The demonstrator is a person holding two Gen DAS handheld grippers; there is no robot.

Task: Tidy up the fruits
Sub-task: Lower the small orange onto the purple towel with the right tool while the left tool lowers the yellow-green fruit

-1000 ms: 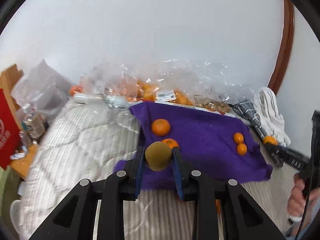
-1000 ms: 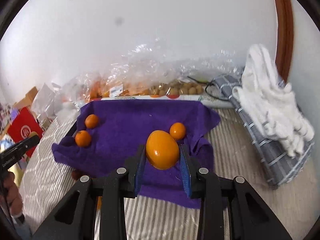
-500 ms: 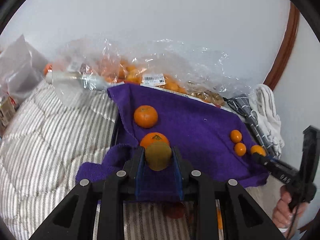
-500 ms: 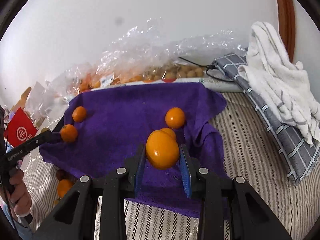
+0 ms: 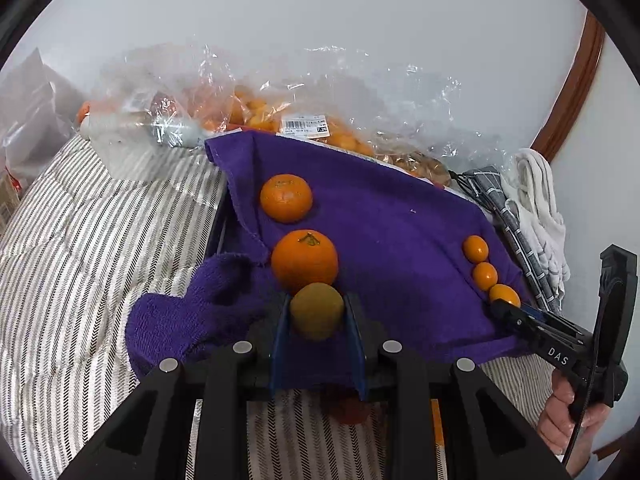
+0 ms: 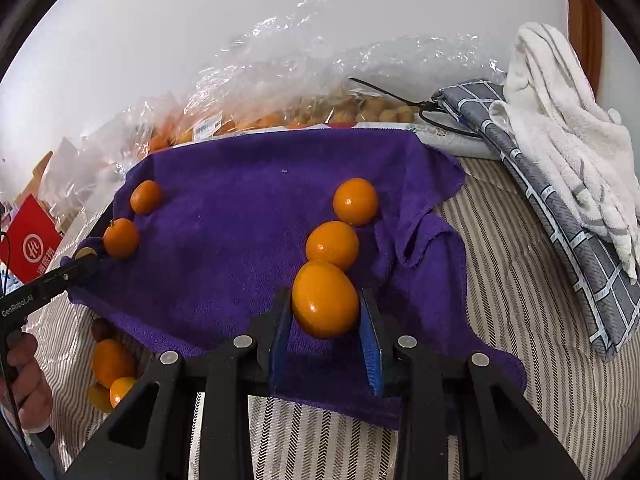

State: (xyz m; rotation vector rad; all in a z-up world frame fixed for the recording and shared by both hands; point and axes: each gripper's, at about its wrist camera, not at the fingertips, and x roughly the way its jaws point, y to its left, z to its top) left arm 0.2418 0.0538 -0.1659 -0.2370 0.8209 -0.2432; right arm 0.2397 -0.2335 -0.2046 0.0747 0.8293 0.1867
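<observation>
A purple towel (image 5: 392, 240) lies on striped bedding. My left gripper (image 5: 317, 305) is shut on a brownish-green kiwi (image 5: 316, 314), low over the towel's near edge and right behind two tangerines (image 5: 305, 262) (image 5: 286, 198) in a row. My right gripper (image 6: 325, 297) is shut on an oval orange fruit (image 6: 325, 302), just behind two similar small oranges (image 6: 332, 245) (image 6: 355, 201). In the right wrist view the towel (image 6: 240, 220) also carries the two tangerines (image 6: 121, 238) at its left, with the left gripper (image 6: 86, 257) next to them.
Clear plastic bags of fruit (image 5: 280, 116) pile along the wall behind the towel. A white towel (image 6: 560, 120) and a grey checked cloth (image 6: 568, 224) lie to the right. Loose fruits (image 6: 112, 362) sit off the towel's near left corner. A red box (image 6: 32, 240) stands far left.
Both grippers have come down and forward toward the towel, each keeping its fruit. The kiwi now sits right behind the near tangerine, the orange fruit right behind the small oranges.
</observation>
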